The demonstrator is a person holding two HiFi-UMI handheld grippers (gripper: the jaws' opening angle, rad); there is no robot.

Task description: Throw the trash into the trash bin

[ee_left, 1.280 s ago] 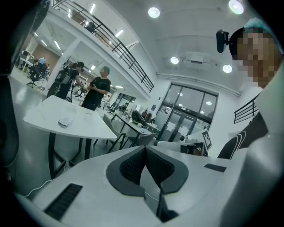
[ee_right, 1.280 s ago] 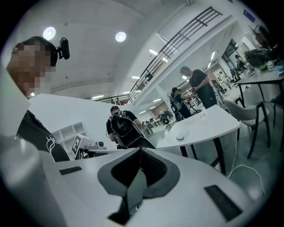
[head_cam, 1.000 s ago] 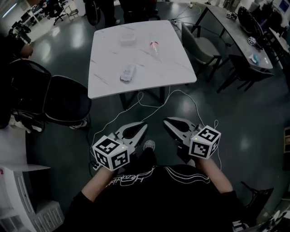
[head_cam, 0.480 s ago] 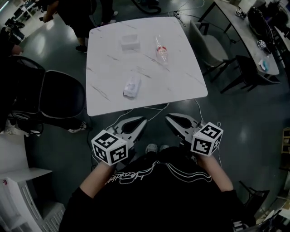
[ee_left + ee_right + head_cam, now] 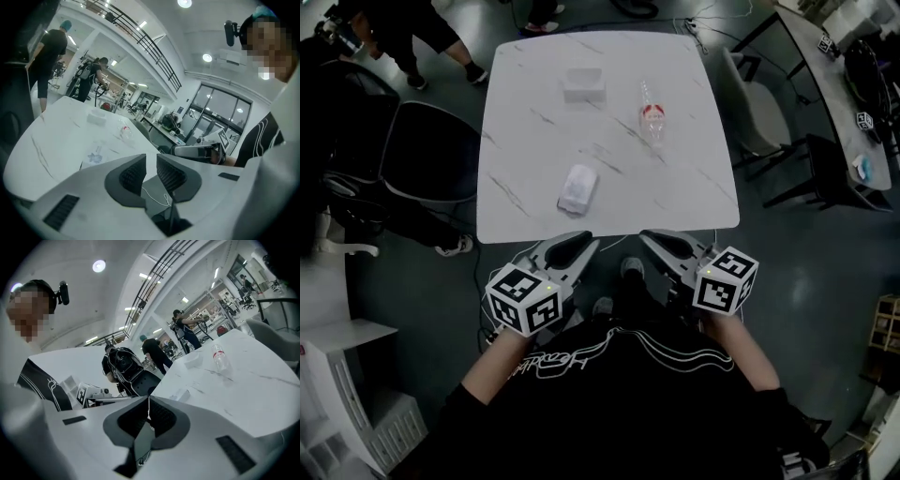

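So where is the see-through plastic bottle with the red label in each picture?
Head view: the clear plastic bottle with a red label lies on the far right part of the white marble table.
Left gripper view: the bottle is small, left of the middle.
Right gripper view: the bottle is right of the middle, on the tabletop.
Shared landmark: the white rectangular box lies just left of the bottle in all three.

White veined table (image 5: pixel 698 192) — red-labelled bottle (image 5: pixel 652 119)
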